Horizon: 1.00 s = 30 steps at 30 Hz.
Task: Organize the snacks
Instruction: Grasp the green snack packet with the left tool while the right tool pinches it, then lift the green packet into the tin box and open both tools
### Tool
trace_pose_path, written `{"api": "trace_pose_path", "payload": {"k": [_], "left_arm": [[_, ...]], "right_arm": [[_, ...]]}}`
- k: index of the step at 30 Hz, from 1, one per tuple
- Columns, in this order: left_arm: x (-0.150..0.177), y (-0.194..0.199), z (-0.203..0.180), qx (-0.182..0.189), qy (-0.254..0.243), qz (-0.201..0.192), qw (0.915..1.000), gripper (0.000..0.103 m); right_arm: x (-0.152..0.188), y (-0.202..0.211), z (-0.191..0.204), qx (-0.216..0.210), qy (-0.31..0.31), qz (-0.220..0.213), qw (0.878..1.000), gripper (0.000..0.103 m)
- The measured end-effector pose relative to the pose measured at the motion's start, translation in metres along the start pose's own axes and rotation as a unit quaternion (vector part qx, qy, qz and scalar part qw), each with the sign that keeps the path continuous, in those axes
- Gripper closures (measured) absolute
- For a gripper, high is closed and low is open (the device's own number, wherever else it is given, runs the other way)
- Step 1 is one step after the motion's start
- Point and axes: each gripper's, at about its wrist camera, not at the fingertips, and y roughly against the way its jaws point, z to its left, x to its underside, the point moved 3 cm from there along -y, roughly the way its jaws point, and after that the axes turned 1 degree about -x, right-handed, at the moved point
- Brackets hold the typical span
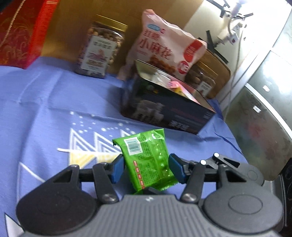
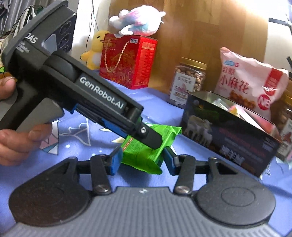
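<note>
Both grippers clamp one green snack packet (image 1: 148,160), left gripper (image 1: 146,168) and right gripper (image 2: 141,158) each closed on it above the blue cloth (image 1: 45,109), mid-carry; next, I judge, one releases near the open dark box (image 1: 169,113) far right.

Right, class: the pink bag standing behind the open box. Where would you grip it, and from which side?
Grip the flat sealed top edge of the pink bag, coming down from above. The bag stands upright and puffy, so its body is probably too wide and slippery, and the box blocks its lower front. The top edge is thin and free.
</note>
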Motion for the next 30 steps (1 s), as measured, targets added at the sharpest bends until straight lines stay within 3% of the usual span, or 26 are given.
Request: {"api": "trace_pose_path", "payload": {"k": [3,7,13,16,20,23,30], "left_arm": [[0.002,-0.004,0.006,-0.009,0.001,0.002,1.0000,0.049],[0.006,-0.007,0.006,-0.001,-0.008,0.001,1.0000,0.039],[0.012,-0.009,0.001,-0.006,-0.033,-0.016,0.9993,0.038],[0.013,-0.009,0.000,-0.009,-0.037,-0.022,0.9990,0.039],[0.010,-0.008,0.002,-0.013,-0.031,-0.022,0.9992,0.040],[0.005,-0.005,0.003,-0.008,-0.020,-0.025,0.9994,0.040],[-0.020,0.005,-0.016,0.001,-0.052,-0.052,0.9973,0.040]], "right_arm": [[0.000,-0.011,-0.002,-0.014,-0.018,0.015,1.000,0.049],[0.005,-0.017,-0.005,-0.033,-0.041,0.029,0.998,0.042],[0.006,-0.017,-0.006,-0.036,-0.049,0.032,0.998,0.042],[0.007,-0.016,-0.004,-0.029,-0.045,0.030,0.998,0.045],[0.007,-0.014,-0.002,-0.009,-0.035,0.019,0.999,0.059],[0.005,-0.010,-0.003,-0.007,-0.036,0.004,0.999,0.063],[-0.005,-0.002,-0.014,0.011,-0.054,-0.038,0.998,0.064]]}}
